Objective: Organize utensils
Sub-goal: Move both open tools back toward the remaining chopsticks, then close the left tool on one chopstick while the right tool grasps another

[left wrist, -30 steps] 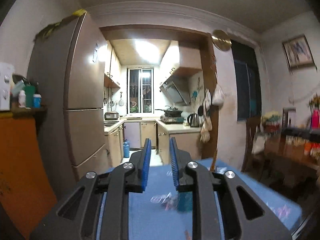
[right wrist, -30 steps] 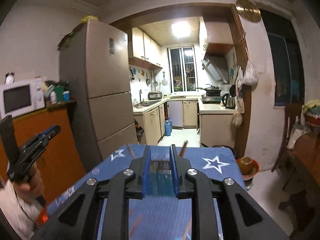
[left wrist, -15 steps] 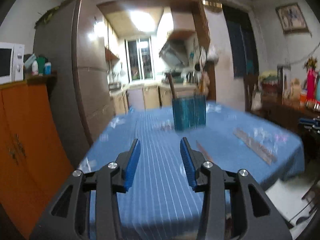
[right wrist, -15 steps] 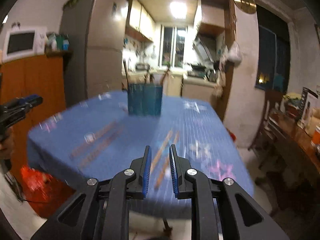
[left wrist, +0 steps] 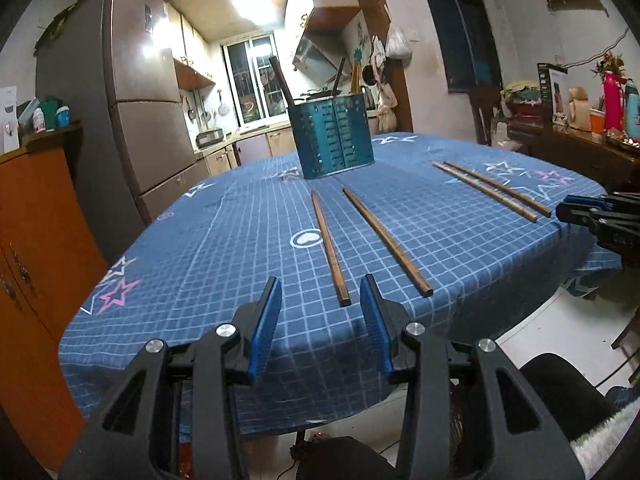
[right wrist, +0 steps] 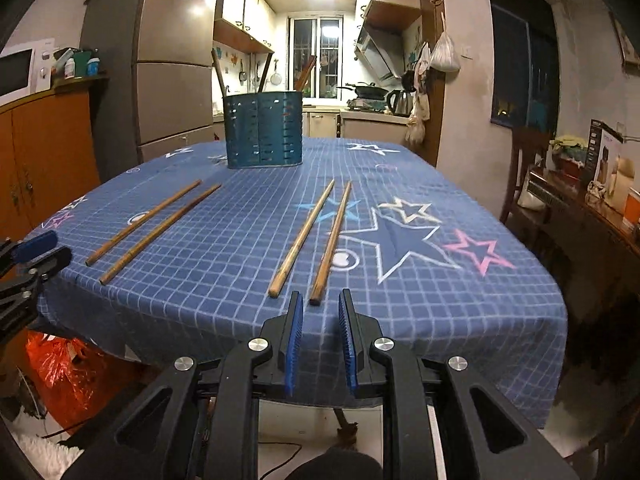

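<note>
A teal perforated utensil holder (left wrist: 336,136) stands at the far side of the blue checked table (left wrist: 224,240), with a few sticks in it. It also shows in the right wrist view (right wrist: 262,130). Two pairs of wooden chopsticks lie on the cloth: a left pair (left wrist: 330,246) (right wrist: 154,226) and a right pair (left wrist: 490,190) (right wrist: 316,236). My left gripper (left wrist: 320,308) is open and empty, just short of the left pair's near ends. My right gripper (right wrist: 320,312) is open a little and empty, just short of the right pair's near ends.
An orange cabinet (left wrist: 36,264) and a fridge (left wrist: 140,92) stand left of the table. A dark sideboard (right wrist: 592,216) with boxes and bottles stands to the right. A red bag (right wrist: 76,372) lies under the table's near left corner.
Both grippers have pulled back from the holder and tipped down toward the near table edge. The left jaws opened wide; the right jaws opened slightly.
</note>
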Demonstrator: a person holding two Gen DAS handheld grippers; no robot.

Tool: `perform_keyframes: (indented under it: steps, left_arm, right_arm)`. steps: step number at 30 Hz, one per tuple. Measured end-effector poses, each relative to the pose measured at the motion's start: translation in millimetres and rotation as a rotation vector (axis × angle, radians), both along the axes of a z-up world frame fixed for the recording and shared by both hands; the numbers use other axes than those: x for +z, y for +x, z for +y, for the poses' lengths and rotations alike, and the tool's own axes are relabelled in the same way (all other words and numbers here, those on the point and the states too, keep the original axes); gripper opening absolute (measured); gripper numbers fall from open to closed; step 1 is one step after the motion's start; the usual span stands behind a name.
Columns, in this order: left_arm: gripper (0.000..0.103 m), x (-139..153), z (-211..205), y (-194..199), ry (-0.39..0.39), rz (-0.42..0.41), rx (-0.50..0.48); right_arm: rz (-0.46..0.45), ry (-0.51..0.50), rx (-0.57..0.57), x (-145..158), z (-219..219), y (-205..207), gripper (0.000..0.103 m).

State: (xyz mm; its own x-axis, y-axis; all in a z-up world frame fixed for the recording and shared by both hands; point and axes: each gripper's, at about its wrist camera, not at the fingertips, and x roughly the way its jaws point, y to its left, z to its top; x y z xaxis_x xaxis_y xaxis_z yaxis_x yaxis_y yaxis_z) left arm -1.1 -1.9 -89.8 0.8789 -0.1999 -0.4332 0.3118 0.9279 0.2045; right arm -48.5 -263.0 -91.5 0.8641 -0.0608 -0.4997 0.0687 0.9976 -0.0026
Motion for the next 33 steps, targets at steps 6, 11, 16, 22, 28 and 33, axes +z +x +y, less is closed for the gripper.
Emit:
perform_keyframes:
  steps: [6,11,16,22,28,33]
  left_arm:
    - [0.039,-8.4,-10.8,3.2,0.0,0.003,0.007]
    - [0.039,-13.7,-14.3,7.6,-0.005,0.015,0.011]
    - [0.031,-16.9,-14.7,11.2,-0.037,0.023,0.003]
    - [0.021,-19.4,-14.0,9.5,-0.07,0.016,-0.014]
    - [0.02,-21.3,-10.2,10.4,-0.122,0.028,-0.023]
    - [0.019,-21.9,-8.9,11.4,-0.146,0.036,-0.023]
  right_arm:
    - [0.003,-0.004,-0.004,-6.5,2.5,6.7,0.02]
    - [-0.007,0.001,-0.017,-8.8,2.8,16.8,0.02]
    - [-0.012,0.02,-0.037,-9.4,2.4,22.8,0.02]
    - [-0.026,0.022,-0.054,-11.8,2.0,23.9,0.018]
    - [-0.041,0.045,-0.076,-13.3,1.0,26.0,0.018]
    - [-0.053,0.057,-0.081,-14.9,0.2,24.9,0.013]
